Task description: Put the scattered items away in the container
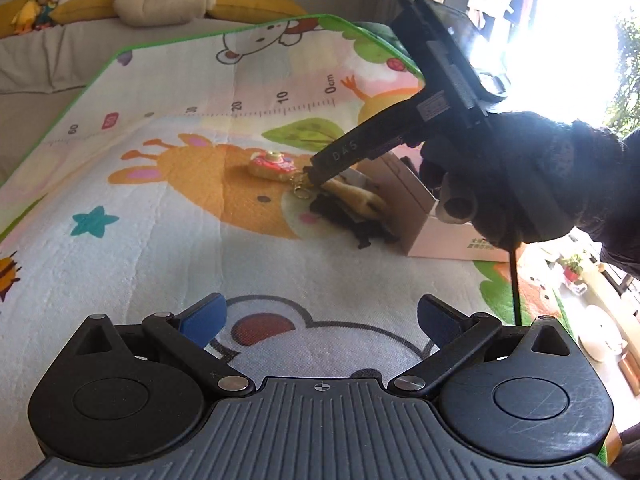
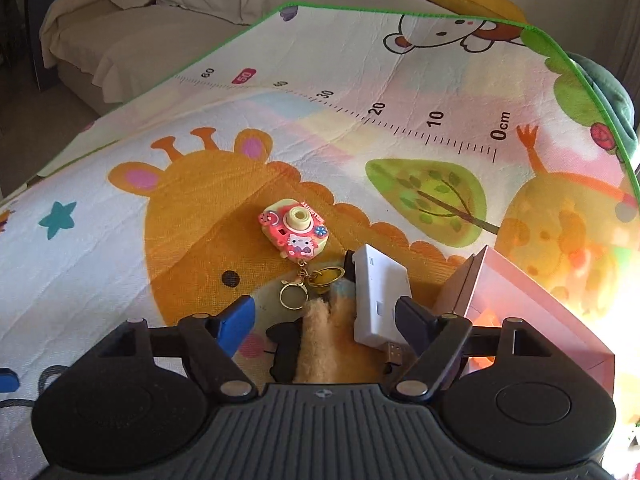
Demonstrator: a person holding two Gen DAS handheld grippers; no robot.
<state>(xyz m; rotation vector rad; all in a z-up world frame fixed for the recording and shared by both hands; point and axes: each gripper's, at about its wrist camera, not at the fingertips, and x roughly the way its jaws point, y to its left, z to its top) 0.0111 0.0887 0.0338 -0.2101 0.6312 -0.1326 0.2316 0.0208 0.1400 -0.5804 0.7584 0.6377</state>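
A big soft play mat [image 2: 120, 240] with cartoon animals, a printed ruler and a green edge covers the floor. A beige sofa [image 2: 120, 44] stands behind it, with a long yellow and cream cushion [image 1: 160, 2] on top.

At the right side of the mat sits a pink cardboard box [image 2: 532, 300] with its top open. This is the container.

A person's hand in a black glove [image 1: 520, 184] holds the right gripper [image 2: 324, 318]. Its blue fingers [image 2: 236, 324] stand wide apart and squeeze nothing. Between them lie a fuzzy tan plush toy [image 2: 324, 344], a flat white plastic gadget [image 2: 378, 292] with a metal plug, and something small and black [image 2: 286, 348] that I cannot make out. The white gadget lies just beside the box and touches the plush toy.

The left gripper [image 1: 322, 322] hangs over bare mat with its fingers wide apart too, and nothing sits between them.

A little pink and yellow toy camera [image 2: 294, 234] with a gold keyring [image 2: 293, 294] lies on the mat near the pile, outside the box.
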